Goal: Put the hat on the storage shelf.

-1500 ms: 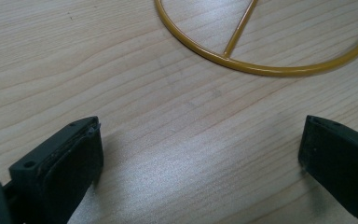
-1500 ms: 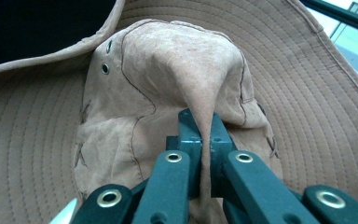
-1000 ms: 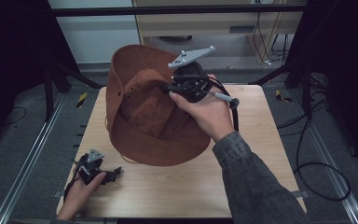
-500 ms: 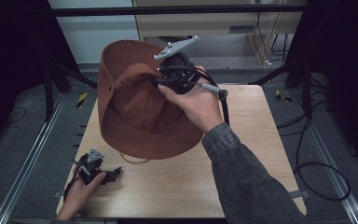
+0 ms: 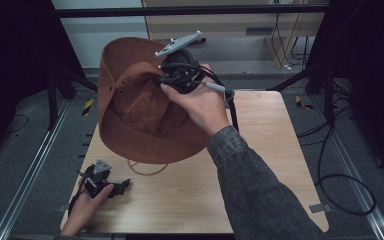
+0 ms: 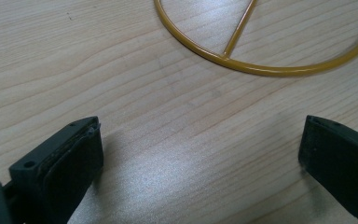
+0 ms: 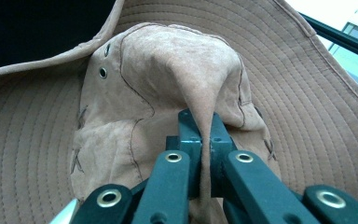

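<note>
A brown suede wide-brimmed hat hangs tilted above the back left of the wooden table, its crown facing me. My right gripper is shut on a pinched fold of the hat's crown, with the fabric squeezed between its jaws. A yellow wire ring with a spoke lies on the table under the hat's front edge, also seen as the yellow ring just ahead of my left gripper. My left gripper rests low at the table's front left, jaws wide apart with only bare wood between them.
Metal rails run along the floor on both sides of the table. Black cables loop on the floor at the right. A cabinet and a dark frame bar stand behind the table.
My right hand has carried the hat up and to the left, tipping its brim more upright. The left gripper has stayed in place.
</note>
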The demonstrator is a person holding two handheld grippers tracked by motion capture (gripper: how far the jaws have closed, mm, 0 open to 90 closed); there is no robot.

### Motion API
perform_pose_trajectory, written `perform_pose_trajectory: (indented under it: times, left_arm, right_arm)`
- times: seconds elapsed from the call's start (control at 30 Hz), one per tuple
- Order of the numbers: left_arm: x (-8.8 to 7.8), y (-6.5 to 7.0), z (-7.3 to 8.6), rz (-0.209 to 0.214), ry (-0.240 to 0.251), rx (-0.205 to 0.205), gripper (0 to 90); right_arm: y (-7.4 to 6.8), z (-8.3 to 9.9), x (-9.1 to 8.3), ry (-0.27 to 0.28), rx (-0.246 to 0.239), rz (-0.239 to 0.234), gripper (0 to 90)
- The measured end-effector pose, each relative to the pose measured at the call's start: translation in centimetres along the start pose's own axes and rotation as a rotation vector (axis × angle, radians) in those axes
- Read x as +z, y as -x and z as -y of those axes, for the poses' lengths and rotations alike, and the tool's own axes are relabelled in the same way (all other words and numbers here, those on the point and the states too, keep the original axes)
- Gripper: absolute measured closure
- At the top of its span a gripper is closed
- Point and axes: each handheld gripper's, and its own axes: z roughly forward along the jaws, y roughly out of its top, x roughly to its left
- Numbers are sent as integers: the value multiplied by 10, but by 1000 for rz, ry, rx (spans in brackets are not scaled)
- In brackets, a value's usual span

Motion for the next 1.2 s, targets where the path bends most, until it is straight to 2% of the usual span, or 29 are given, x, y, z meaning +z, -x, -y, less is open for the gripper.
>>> perform_pose_trajectory:
  times: [0.8, 1.2]
  left_arm:
    - [0, 0, 0, 2, -3, 3, 0]
    - [0, 0, 0, 3, -4, 3, 0]
  right_arm:
    - [-9, 6, 43, -31, 16, -53, 889]
    - [-11, 6, 57, -53, 22, -67, 886]
